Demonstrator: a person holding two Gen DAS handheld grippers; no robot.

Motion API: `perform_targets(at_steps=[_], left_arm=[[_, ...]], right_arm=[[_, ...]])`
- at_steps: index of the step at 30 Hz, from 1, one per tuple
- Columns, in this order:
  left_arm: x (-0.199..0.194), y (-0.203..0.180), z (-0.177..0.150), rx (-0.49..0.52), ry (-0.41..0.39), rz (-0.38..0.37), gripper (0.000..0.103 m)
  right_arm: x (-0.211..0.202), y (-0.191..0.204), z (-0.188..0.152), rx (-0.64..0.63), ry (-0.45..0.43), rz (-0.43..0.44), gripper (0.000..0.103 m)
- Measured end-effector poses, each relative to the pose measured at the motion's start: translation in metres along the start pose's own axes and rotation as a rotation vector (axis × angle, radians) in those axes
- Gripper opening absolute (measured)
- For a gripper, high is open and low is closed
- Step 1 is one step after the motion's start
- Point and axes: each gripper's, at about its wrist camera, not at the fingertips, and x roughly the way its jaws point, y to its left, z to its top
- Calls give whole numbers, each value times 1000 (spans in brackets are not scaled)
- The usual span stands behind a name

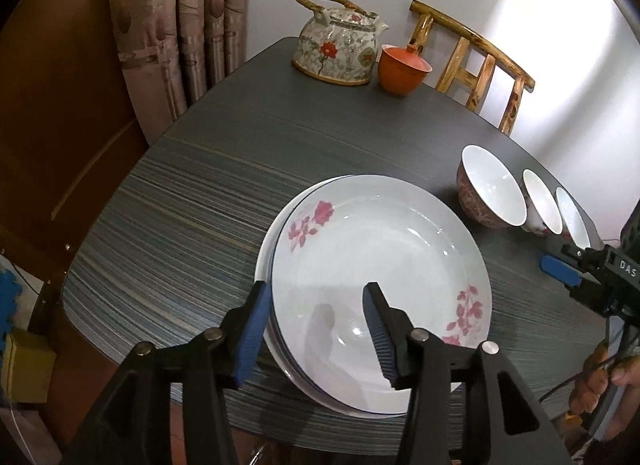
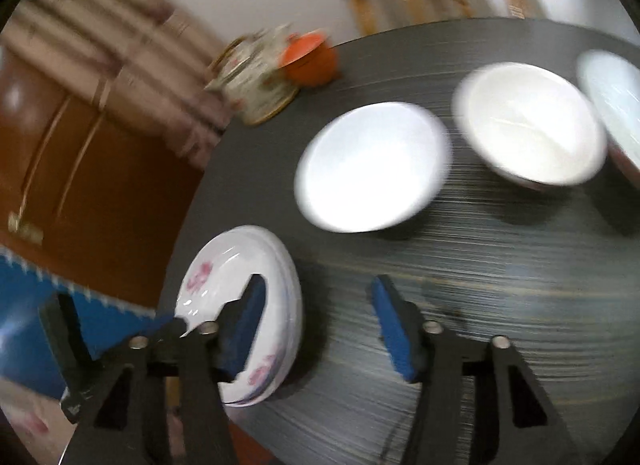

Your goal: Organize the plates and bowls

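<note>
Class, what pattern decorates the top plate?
Pink flower sprays on white, on the top plate; clearest in the left wrist view.

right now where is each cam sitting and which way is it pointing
Left wrist: on the left gripper, jaws open over the stacked plates, facing the teapot and chair; the right gripper and a hand show at right.
Right wrist: on the right gripper, blurred, open above the table, facing three bowls.
Shared: plates, bowls, teapot, red cup.
</note>
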Motion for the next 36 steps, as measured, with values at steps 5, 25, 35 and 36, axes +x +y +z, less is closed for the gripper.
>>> perform_targets(at_steps=[5,25,35,36], left_arm=[[-12,-17,6,28,-38,-44,49],[24,-210,19,133,178,-481,49],[89,-314,19,-94,250,-618,49],[96,-321,20,-115,255,-616,49]], right_arm=[[-15,-50,-1,142,-35,17,41],[-126,-186,-7,355,-243,-63,39],[-147,-245,69,349,-223,-120,40],[-145,-245,75,336,-212,-130,40]])
